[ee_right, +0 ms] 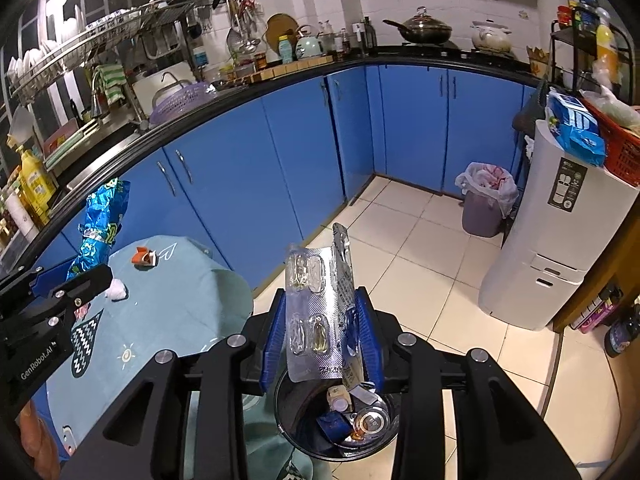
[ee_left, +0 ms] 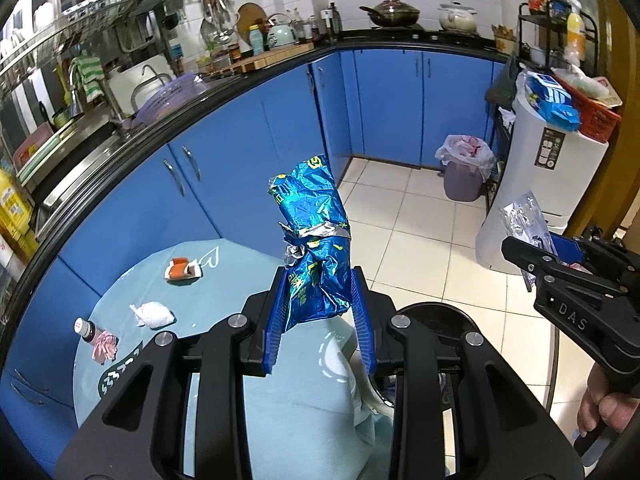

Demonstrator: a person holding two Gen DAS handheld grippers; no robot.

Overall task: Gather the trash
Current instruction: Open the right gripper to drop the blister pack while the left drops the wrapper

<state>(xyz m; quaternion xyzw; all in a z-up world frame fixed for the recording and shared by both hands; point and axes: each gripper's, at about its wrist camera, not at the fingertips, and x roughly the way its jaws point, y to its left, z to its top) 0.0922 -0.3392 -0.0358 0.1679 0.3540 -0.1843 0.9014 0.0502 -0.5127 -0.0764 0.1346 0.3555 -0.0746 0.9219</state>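
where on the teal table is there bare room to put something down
Bare cloth lies between the white wad and the left gripper, and behind the orange carton toward the blue cabinets. The left edge, by the small bottle and pink scraps, is crowded.

"DAS" is embossed on the right tool [ee_left: 524, 240]; "GenRobot.AI" is printed on the left tool [ee_right: 60, 276]; other labels are illegible

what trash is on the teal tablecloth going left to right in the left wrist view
small bottle → pink wrapper → white tissue wad → orange and white carton
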